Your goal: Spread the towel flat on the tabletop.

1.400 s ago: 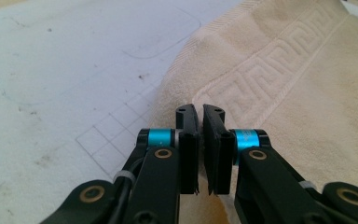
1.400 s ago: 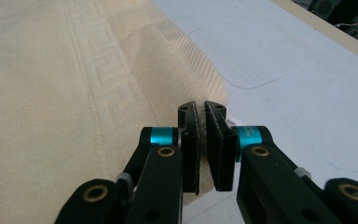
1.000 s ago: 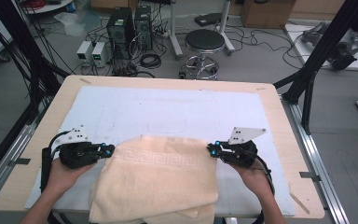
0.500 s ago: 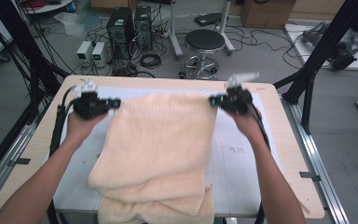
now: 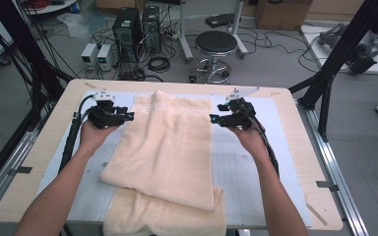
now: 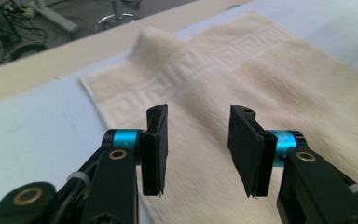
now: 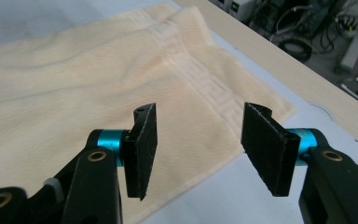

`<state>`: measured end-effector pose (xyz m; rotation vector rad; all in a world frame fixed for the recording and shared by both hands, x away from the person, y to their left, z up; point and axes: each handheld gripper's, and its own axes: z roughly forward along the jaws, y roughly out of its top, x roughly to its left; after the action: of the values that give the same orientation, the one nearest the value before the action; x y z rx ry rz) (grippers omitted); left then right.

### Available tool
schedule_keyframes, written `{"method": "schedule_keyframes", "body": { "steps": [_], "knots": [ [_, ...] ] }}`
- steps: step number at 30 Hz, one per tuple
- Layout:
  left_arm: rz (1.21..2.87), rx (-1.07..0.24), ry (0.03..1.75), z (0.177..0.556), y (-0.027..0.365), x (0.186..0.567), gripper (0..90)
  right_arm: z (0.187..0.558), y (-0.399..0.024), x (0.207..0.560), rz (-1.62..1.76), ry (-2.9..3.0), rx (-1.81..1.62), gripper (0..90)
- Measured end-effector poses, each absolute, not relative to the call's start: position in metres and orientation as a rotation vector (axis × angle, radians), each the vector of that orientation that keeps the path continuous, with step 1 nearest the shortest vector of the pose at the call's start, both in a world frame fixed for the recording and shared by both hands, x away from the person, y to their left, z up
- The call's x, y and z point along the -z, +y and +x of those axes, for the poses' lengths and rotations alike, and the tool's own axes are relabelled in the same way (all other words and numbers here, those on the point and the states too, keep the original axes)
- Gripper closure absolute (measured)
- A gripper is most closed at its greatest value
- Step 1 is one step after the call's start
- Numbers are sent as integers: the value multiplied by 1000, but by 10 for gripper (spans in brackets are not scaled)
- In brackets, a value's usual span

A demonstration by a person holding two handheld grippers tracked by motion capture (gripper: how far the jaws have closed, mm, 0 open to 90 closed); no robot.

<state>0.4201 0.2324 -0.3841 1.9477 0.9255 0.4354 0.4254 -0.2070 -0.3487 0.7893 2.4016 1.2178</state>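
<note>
A cream towel (image 5: 172, 147) with a key-pattern border lies lengthwise on the table, and its near end hangs over the front edge. My left gripper (image 5: 128, 116) rests at the towel's far left corner. Its jaws have just been opening and stand apart over the towel (image 6: 261, 79), with nothing between the pads (image 6: 156, 140). My right gripper (image 5: 214, 119) is at the far right corner. Its jaws have also just been opening and hover open above the towel's edge (image 7: 74, 79), holding nothing. One far corner of the towel stands up in a small fold (image 6: 156, 39).
The towel lies on a white mat (image 5: 261, 162) on a wooden table (image 5: 44, 162). Beyond the far edge are a round stool (image 5: 216, 44), computer towers (image 5: 128, 24) and floor cables. Black frame legs (image 5: 332, 69) stand at the right.
Both grippers carried the towel's edge from mid-table to the far side, spreading it out. Their jaws now stand apart and the towel lies released on the table.
</note>
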Motion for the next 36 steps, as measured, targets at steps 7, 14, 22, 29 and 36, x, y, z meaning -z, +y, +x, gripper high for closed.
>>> {"method": "schedule_keyframes", "body": {
  "steps": [7,14,22,29,36],
  "knots": [
    [1923,-384,892,382,237,401,561,377,-196,367,714,2430,-1289,454],
    [1921,-335,880,358,243,418,533,372,-189,404,701,2508,-1203,470],
    [2029,-341,965,359,243,440,537,390,-185,442,776,2590,-1127,560],
    [2039,-376,1004,362,243,444,695,392,-182,441,720,2613,-1128,839],
    [2017,-394,1026,366,239,445,740,400,-201,440,795,2579,-1120,857]
  ]
}}
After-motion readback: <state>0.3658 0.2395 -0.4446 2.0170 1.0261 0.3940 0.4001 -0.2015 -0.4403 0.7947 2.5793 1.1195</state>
